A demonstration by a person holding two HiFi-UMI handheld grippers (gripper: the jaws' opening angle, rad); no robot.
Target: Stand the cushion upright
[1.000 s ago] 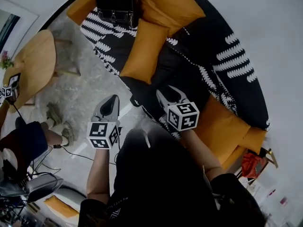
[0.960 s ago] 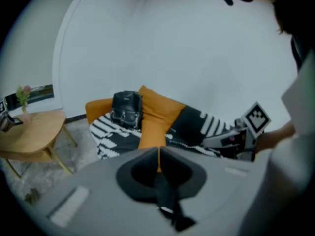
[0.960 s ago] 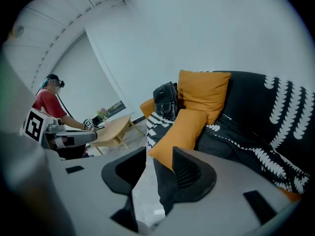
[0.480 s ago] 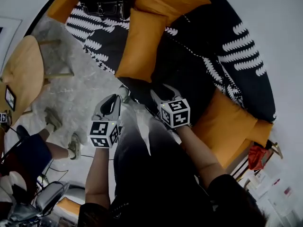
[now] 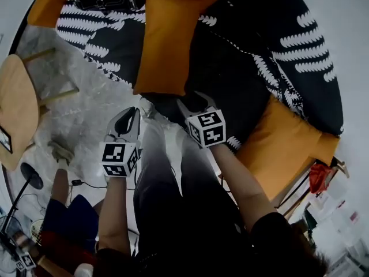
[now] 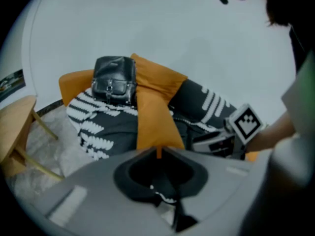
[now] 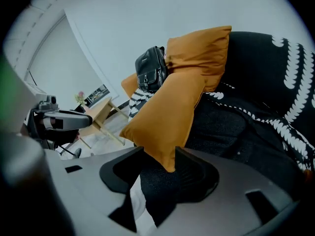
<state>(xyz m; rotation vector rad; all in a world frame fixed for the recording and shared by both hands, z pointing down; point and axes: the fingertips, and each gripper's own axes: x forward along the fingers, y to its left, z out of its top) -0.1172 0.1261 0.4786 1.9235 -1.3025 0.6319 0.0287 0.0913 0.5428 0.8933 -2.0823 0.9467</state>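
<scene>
Seemingly untouched, cushion (image 7: 170, 114) corner sits between right hand-held gripper's (image 7: 160, 154) just-widened jaws.

Matt cloth cushion (image 5: 164, 45) — glossy bag (image 6: 114, 80)

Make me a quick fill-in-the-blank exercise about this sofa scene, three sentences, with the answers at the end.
1. The cushion lying on the seat of the sofa is ____ in colour.
2. The sofa's dark cover carries ____ leaf-like markings.
3. The bag at the sofa's far end is ____.
Missing words: orange, white, black.
</scene>
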